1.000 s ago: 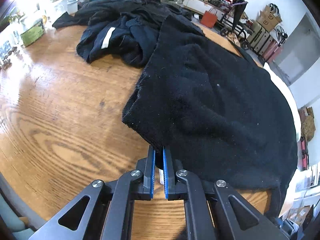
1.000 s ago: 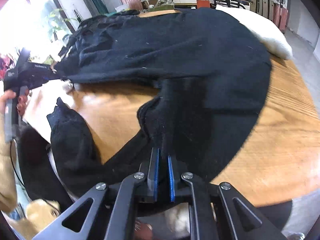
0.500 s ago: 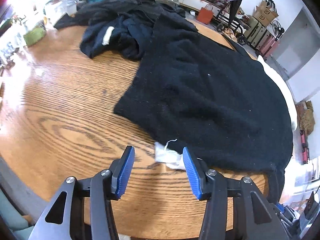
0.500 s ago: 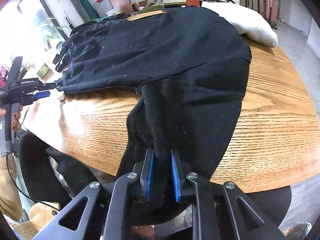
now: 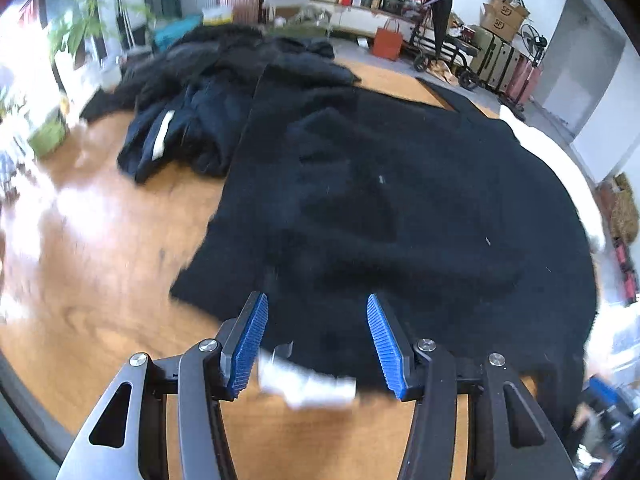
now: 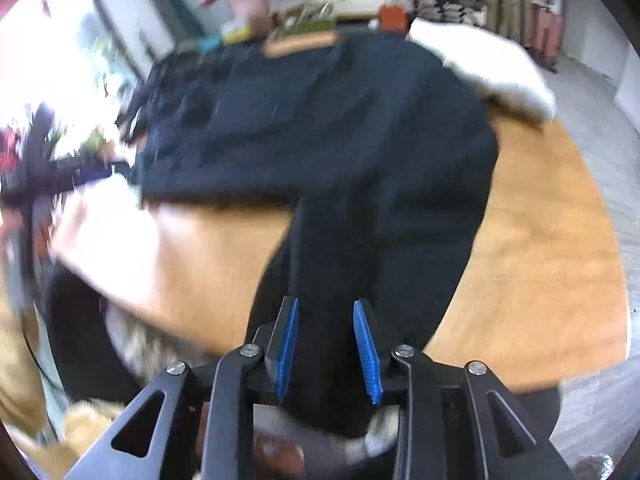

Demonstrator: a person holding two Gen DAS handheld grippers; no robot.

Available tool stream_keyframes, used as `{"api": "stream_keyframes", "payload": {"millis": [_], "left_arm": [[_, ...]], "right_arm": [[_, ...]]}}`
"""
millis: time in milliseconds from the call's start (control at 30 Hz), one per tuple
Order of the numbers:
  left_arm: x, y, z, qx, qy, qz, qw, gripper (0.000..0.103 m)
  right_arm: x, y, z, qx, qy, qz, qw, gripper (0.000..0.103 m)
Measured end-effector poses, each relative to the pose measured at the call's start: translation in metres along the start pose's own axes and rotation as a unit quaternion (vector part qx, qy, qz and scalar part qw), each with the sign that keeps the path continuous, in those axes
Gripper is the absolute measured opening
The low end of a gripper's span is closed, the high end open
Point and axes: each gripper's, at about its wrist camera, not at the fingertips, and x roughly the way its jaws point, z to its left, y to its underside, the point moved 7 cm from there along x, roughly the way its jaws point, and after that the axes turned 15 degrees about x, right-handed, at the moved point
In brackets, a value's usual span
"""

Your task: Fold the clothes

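A large black garment (image 5: 400,208) lies spread flat on the round wooden table (image 5: 100,280). Its near hem, with a white label (image 5: 304,384), sits just below my left gripper (image 5: 316,340), which is open and holds nothing. In the right wrist view part of the same black garment (image 6: 340,128) runs down as a strip over the table's front edge. My right gripper (image 6: 326,344) hovers over that strip with its jaws opening. The cloth shows between the blue pads (image 6: 366,348), and they do not press on it. This view is blurred.
A heap of other dark clothes (image 5: 192,120) with a white stripe lies at the table's far left. A white fluffy item (image 6: 500,68) rests at the far right edge. Bare wood (image 6: 540,260) shows right of the strip. A person's tan sleeve (image 6: 16,360) is at lower left.
Both grippers have let go of the black garment. The left one opened wide and slid right along the hem, uncovering the white label. The right one rose a little as its jaws spread.
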Motion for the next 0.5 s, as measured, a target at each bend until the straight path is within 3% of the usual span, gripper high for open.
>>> {"api": "stream_keyframes", "payload": {"millis": [33,100,267,367,500], "left_arm": [[0.007,-0.007,-0.001,0.001,-0.009,-0.004,0.9999,0.052],[0.022,-0.017,-0.004,0.0,-0.006,0.004,1.0,0.037],[0.052,-0.03,-0.016,0.028,-0.011,0.032,0.999,0.018],[0.065,-0.022,-0.019,0.061,-0.028,0.061,0.9959,0.016],[0.065,-0.018,-0.017,0.085,-0.026,0.063,0.994,0.016]], "right_arm": [[0.004,-0.013,0.002,0.003,-0.002,-0.005,1.0,0.038],[0.019,-0.037,0.007,0.003,0.002,-0.008,1.0,0.039],[0.071,-0.08,0.026,-0.003,-0.003,0.005,1.0,0.039],[0.098,-0.094,0.035,0.003,-0.01,0.022,1.0,0.04],[0.109,-0.09,0.044,-0.017,0.008,0.037,0.999,0.043]]}}
